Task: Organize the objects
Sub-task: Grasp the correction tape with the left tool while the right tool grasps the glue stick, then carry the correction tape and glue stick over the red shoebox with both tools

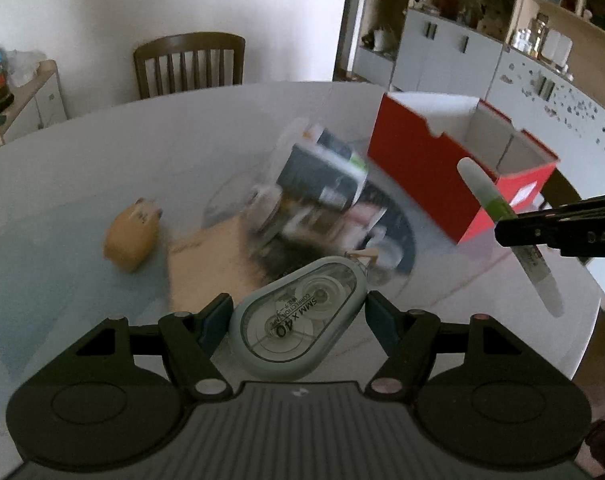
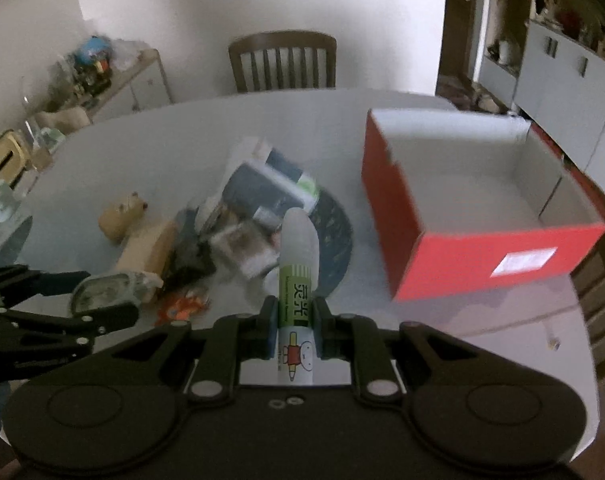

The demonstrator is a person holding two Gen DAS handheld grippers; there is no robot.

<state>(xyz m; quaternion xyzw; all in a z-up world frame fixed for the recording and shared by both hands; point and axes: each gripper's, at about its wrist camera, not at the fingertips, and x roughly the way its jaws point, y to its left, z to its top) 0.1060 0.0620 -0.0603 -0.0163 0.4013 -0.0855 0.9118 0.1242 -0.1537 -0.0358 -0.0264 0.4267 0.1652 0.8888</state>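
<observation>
A: Between the pads of the left gripper (image 1: 298, 320) sits the correction tape dispenser (image 1: 298, 320), pinched across its narrow sides, jaws about half open around it. It lies slanted, nose toward the pile. My worry is that the smooth rounded shell could twist or squirt out if the hand tips.

B: Agreed. And the right gripper (image 2: 295, 320)?

A: Nearly closed on the highlighter (image 2: 296, 276), gripped low on its barrel, the capped end sticking well forward past the fingertips. That long overhang is the risk: a knock on the box wall could lever it out of the pads.

B: How are the hands posed?

A: Both grippers slant downward over the white bench (image 1: 82, 184), raised clear of it, the right one showing at the right edge of the left view, near the box.

B: What lies beyond?

A: A blurred pile of clutter (image 1: 322, 196) on a dark round mat (image 2: 334, 232) mid-bench, with a tan animal figure (image 1: 132, 236) to its left. Farther right stands the red box (image 2: 482, 256), open and apparently empty, which I judge to be the destination. A wooden chair (image 2: 282, 62) stands at the far edge.

B: So the danger is a clumsy drop?

A: Yes, releasing short of the rim, or the two grippers colliding over the box.
</observation>
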